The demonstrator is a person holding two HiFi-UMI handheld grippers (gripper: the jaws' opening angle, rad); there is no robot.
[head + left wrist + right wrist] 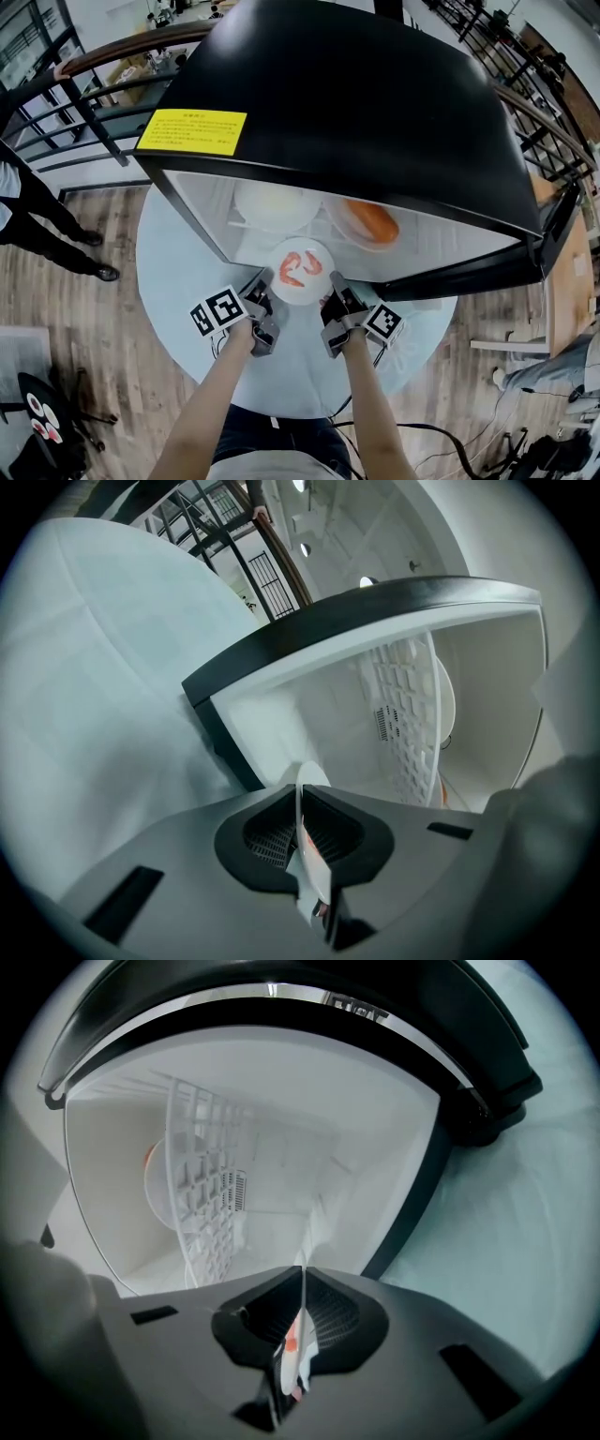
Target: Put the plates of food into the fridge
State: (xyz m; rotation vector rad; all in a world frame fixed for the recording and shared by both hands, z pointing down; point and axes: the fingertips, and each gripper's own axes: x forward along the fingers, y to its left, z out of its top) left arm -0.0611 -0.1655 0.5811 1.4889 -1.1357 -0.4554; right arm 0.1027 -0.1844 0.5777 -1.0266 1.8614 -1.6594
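Observation:
A white plate of red shrimp [302, 270] hangs at the mouth of the open black fridge [356, 94]. My left gripper [262, 287] is shut on its left rim and my right gripper [335, 286] is shut on its right rim. Seen edge-on in the left gripper view, the plate rim [306, 847] stands between the pads of the left gripper [302, 806]. The right gripper view shows the rim [297, 1337] pinched in the right gripper [302, 1286]. Deeper inside the fridge sit a white dish [277, 204] and a plate of orange food [370, 222].
The fridge stands on a round pale table [169, 262], with its door [553, 234] swung open at the right. A white wire shelf [403, 714] divides the interior. A yellow label [192, 131] is on the fridge top. A person's legs [42, 220] stand at the left by a railing.

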